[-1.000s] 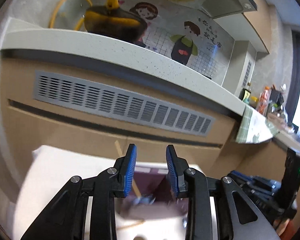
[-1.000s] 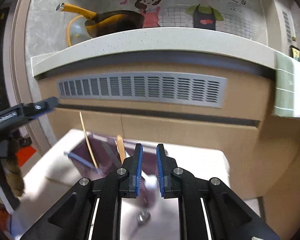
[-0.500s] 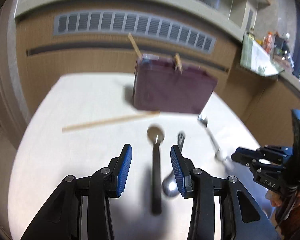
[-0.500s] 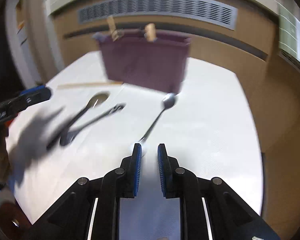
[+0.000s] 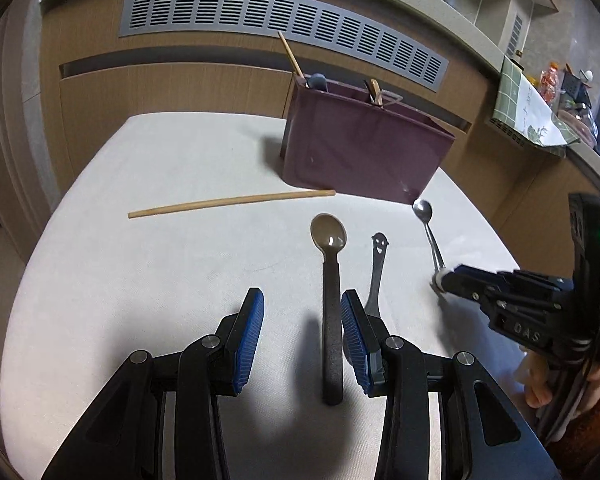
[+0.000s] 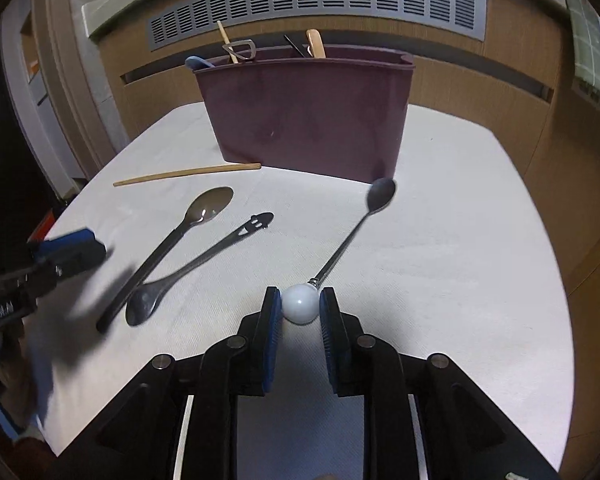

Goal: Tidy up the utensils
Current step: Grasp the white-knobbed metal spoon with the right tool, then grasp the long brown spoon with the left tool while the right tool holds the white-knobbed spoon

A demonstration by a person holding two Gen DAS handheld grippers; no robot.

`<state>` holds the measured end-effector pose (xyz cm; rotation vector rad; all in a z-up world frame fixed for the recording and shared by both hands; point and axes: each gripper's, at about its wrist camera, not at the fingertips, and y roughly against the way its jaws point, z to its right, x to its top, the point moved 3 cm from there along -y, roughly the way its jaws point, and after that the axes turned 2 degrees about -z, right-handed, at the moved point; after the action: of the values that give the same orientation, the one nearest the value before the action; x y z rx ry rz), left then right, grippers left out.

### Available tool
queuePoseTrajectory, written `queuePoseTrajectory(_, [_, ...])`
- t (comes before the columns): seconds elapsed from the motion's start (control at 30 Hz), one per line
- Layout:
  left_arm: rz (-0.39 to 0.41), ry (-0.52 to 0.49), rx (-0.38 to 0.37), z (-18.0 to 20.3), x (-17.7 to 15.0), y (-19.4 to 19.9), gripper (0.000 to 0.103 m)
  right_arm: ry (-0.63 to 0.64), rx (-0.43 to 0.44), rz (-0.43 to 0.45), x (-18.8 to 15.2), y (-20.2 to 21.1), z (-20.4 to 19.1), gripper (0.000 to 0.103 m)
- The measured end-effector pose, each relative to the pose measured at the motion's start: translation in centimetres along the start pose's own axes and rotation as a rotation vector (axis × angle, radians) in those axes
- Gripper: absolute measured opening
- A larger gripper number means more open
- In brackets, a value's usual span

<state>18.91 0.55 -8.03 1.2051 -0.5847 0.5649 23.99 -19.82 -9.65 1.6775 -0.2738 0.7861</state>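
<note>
While the brown spoon (image 5: 329, 264) lies between your left gripper (image 5: 302, 336)'s wide jaws, bowl toward twelve o'clock, untouched, the metal spoon (image 6: 352, 232)'s white ball sits between your right gripper (image 6: 300, 320)'s just-opening jaws, unpinched.

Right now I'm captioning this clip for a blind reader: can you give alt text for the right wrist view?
The right gripper, jaws just widened, brackets the white ball end of a long metal spoon on a white table. Behind stands a maroon utensil caddy; left lie a brown spoon, a smiley-handled spoon and a chopstick.
</note>
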Motion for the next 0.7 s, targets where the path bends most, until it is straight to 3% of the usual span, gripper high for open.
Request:
queuePoseTrajectory(0.23, [-0.022,-0.022,-0.008,0.8,-0.3,-0.6,0.041,-0.035,-0.003,-0.016,0.3,-1.2,0.1,0.02])
queuePoseTrajectory(0.4, [-0.046,-0.042,-0.018,1.3,-0.5,-1.0,0.041,-0.037,-0.074,-0.002,-1.0,0.2,2.0,0.02])
queuePoseTrajectory(0.53, [-0.067,-0.05,-0.032,1.9,-0.7,-1.4,0.041,-0.071,-0.039,0.001,-2.2,1.7,3.9,0.02])
queuePoseTrajectory(0.63, [-0.086,-0.054,-0.036,2.4,-0.8,-1.6,0.041,-0.046,0.038,0.008,-3.3,3.4,4.2,0.02])
queuePoseTrajectory(0.7, [-0.087,-0.06,-0.038,2.6,-0.9,-1.6,0.041,-0.015,0.042,0.006,-4.0,3.9,4.0,0.02])
